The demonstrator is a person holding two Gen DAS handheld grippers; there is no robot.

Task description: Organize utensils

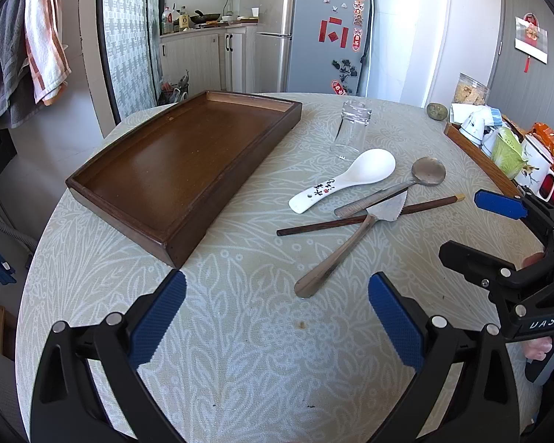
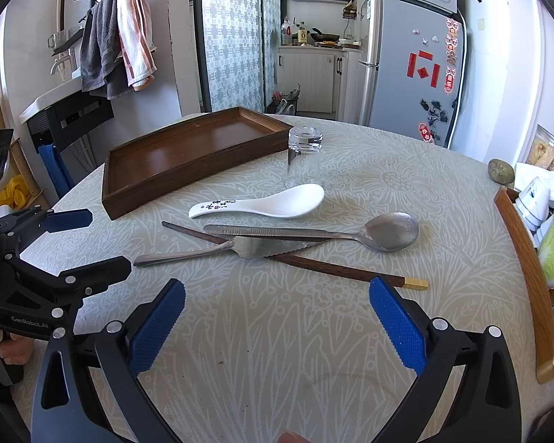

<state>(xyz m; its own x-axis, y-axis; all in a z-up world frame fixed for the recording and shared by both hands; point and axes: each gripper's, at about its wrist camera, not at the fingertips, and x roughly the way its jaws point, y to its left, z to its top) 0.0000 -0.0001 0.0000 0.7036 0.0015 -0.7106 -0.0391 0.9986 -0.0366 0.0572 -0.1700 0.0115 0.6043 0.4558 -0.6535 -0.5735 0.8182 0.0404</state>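
An empty brown wooden tray [image 1: 129,199] [image 2: 129,203] lies on the round table. To its right lie a white ceramic spoon [image 1: 354,177] [image 2: 269,203], a steel spoon [image 1: 424,175] [image 2: 384,234], a serrated cake server [image 1: 336,262] [image 2: 218,251] and a dark wooden chopstick [image 1: 351,219] [image 2: 332,269], crossed over each other. An upside-down glass [image 1: 351,129] [image 2: 304,155] stands behind them. My left gripper [image 1: 277,317] is open and empty, in front of the tray and the server's handle. My right gripper [image 2: 277,325] is open and empty, just short of the chopstick.
A second wooden tray [image 1: 472,151] [image 2: 528,277] with cups and a green strainer sits at the table's right edge. A snack jar [image 1: 472,88] and a round green fruit [image 2: 500,171] stand behind it. A fridge [image 1: 314,33] stands beyond the table.
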